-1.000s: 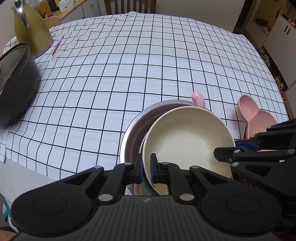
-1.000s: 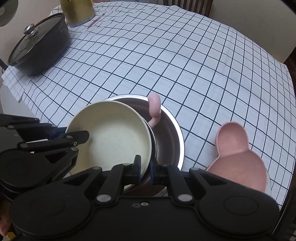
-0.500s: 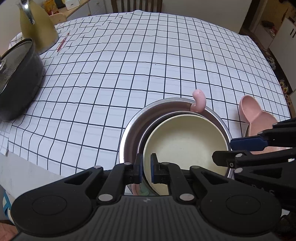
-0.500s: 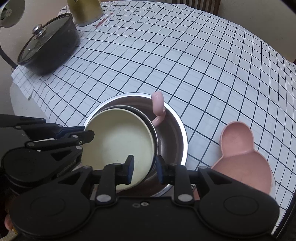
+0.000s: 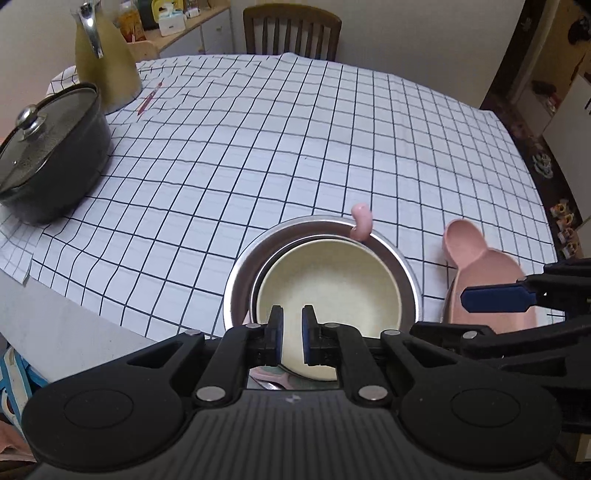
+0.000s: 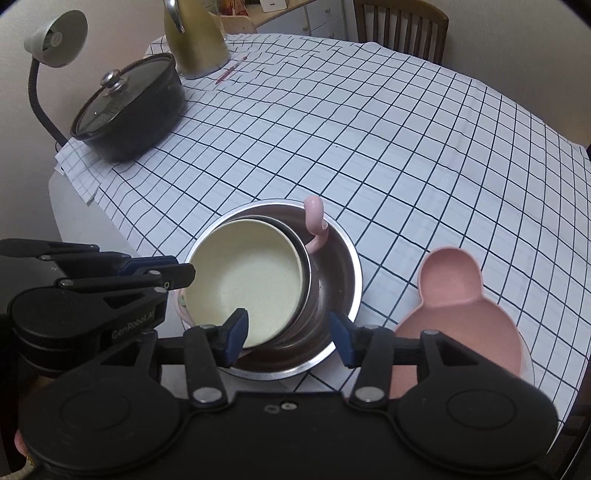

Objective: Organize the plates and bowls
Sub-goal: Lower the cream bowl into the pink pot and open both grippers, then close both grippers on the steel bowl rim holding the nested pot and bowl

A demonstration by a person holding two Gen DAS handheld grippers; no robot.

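Note:
A cream bowl (image 5: 328, 288) (image 6: 243, 284) rests inside a steel bowl (image 5: 402, 258) (image 6: 343, 266) near the table's front edge. A pink hooked handle (image 5: 361, 221) (image 6: 314, 221) sticks up at the steel bowl's far rim. My left gripper (image 5: 292, 336) has a narrow gap between its pads above the cream bowl's near rim; I cannot tell whether it still touches it. My right gripper (image 6: 288, 332) is open and empty over the bowls' near edge. A pink rabbit-shaped plate (image 5: 480, 266) (image 6: 454, 295) lies to the right.
A black lidded pot (image 5: 48, 158) (image 6: 129, 107) and a gold kettle (image 5: 105, 70) (image 6: 195, 37) stand at the far left on the checked tablecloth (image 5: 295, 129). A desk lamp (image 6: 55, 37) stands at the left. A wooden chair (image 5: 291, 33) stands behind the table.
The cream bowl has been lowered into the steel bowl. My right gripper has let go of it and opened wide. Both grippers have drawn back; the left pads have parted slightly.

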